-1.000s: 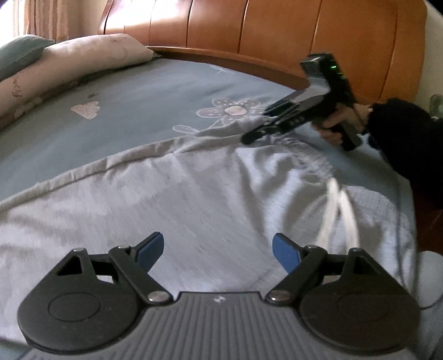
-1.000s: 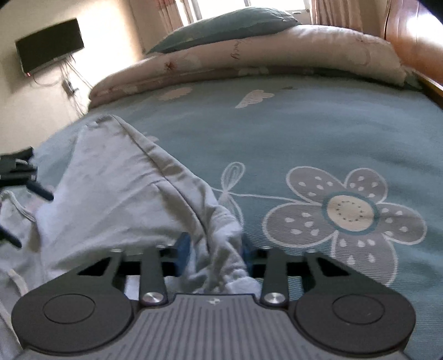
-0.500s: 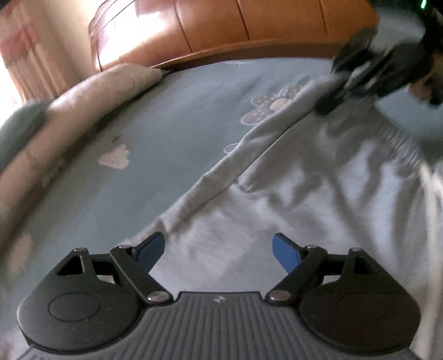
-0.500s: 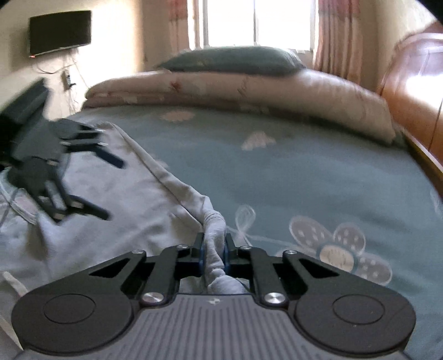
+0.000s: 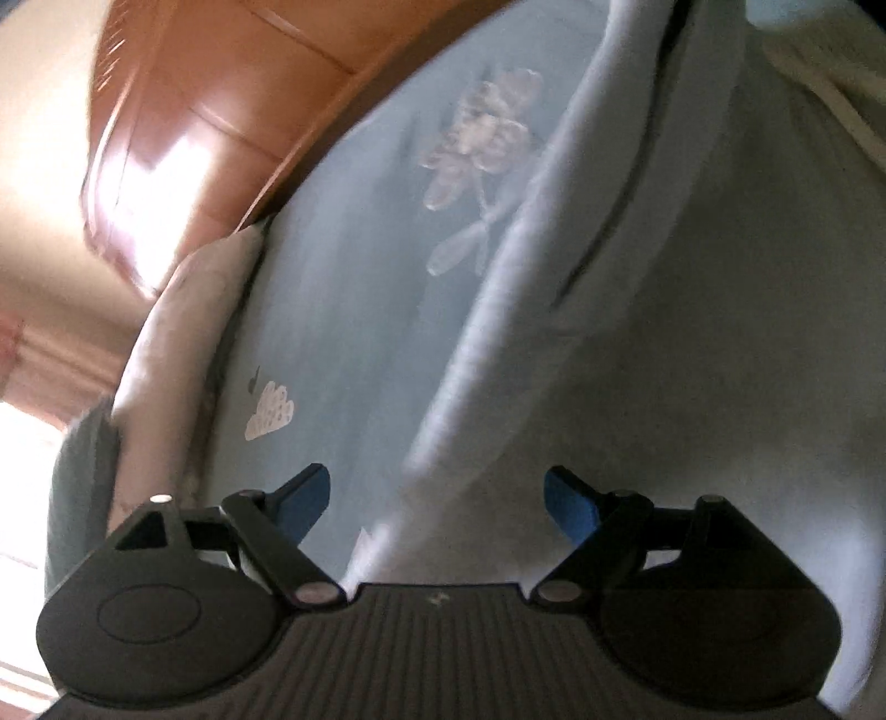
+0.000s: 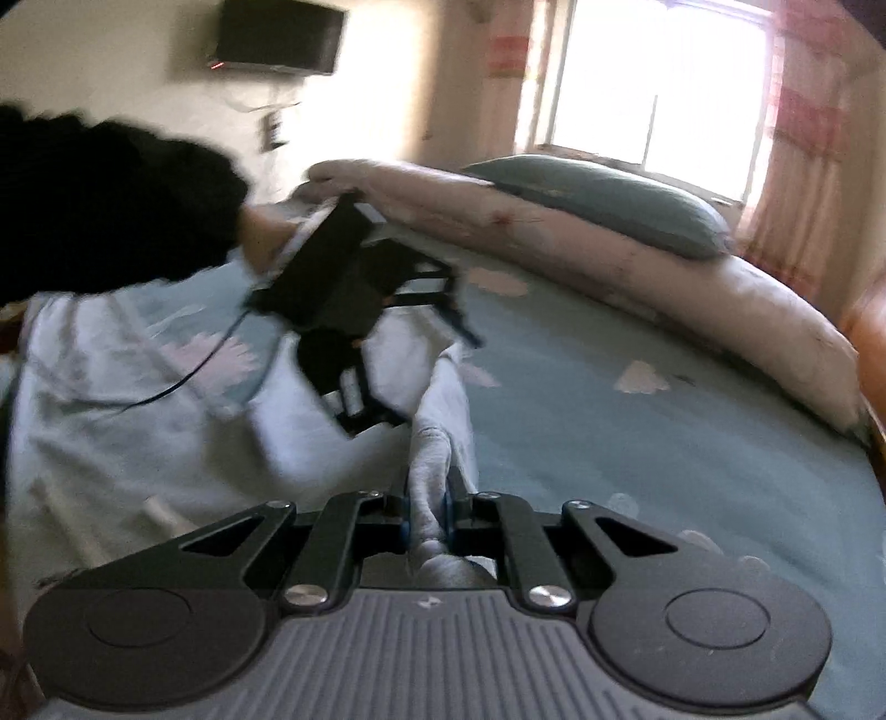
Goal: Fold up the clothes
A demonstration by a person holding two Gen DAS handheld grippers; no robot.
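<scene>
Grey cotton trousers (image 6: 437,443), soft and limp: my right gripper (image 6: 426,526) pinches the bunched edge; my left gripper (image 5: 437,501), nothing gripped, is closing over the hem.

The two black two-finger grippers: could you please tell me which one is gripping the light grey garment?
The right gripper: its jaws pinch a bunched fold of the light grey garment. The left gripper is closing with nothing yet pinched.

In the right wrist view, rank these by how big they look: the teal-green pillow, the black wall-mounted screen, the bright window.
1. Bright window, largest as seen.
2. Teal-green pillow, close behind; the window is partly cropped and farther off, so true order is unsure.
3. Black wall-mounted screen, clearly smallest.
</scene>
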